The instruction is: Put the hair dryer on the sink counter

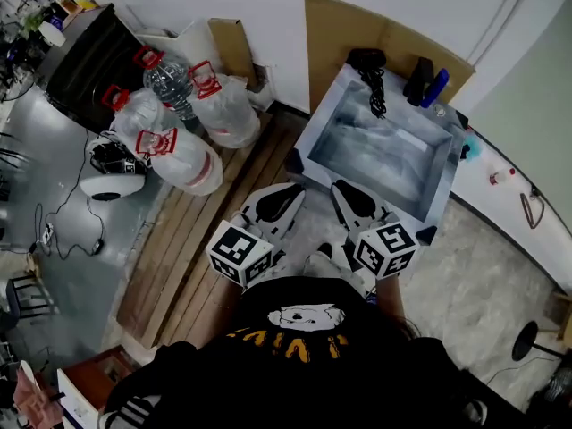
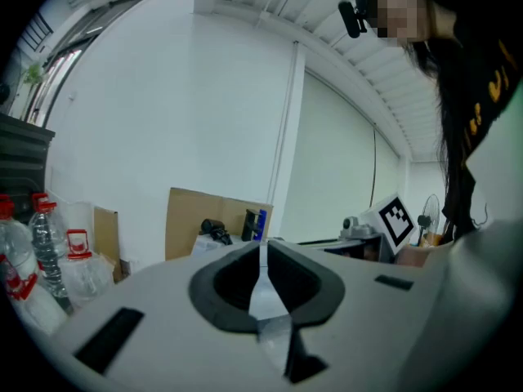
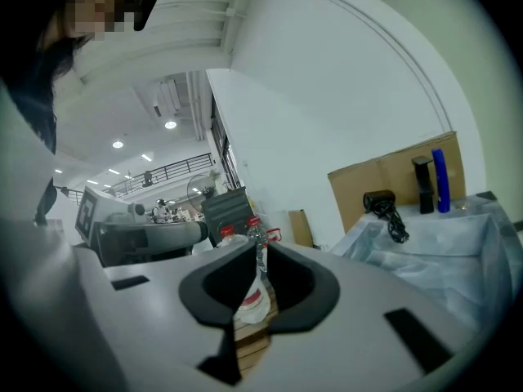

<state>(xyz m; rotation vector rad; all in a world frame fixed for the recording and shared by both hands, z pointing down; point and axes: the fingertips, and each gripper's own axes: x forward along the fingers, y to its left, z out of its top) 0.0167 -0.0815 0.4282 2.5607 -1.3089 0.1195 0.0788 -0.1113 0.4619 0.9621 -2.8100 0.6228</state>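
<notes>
A black hair dryer [image 1: 366, 61] lies on the back rim of the steel sink [image 1: 313, 141], its cord hanging into the basin. The same hair dryer [image 2: 214, 230] shows small and far off in the left gripper view, and the hair dryer [image 3: 380, 202] shows again at the right in the right gripper view. Both grippers are held close to the person's chest, well short of the sink. My left gripper [image 1: 298, 190] has its jaws together with nothing between them. My right gripper [image 1: 340, 188] shows only a thin slit and is also empty.
A black bottle [image 1: 418, 79] and a blue bottle [image 1: 435, 88] stand on the sink's back rim beside the dryer. Large water jugs [image 1: 179, 141] sit on wooden planks [image 1: 197, 248] at the left. Cardboard [image 1: 357, 34] leans behind the sink. A white counter [image 1: 509, 213] runs along the right.
</notes>
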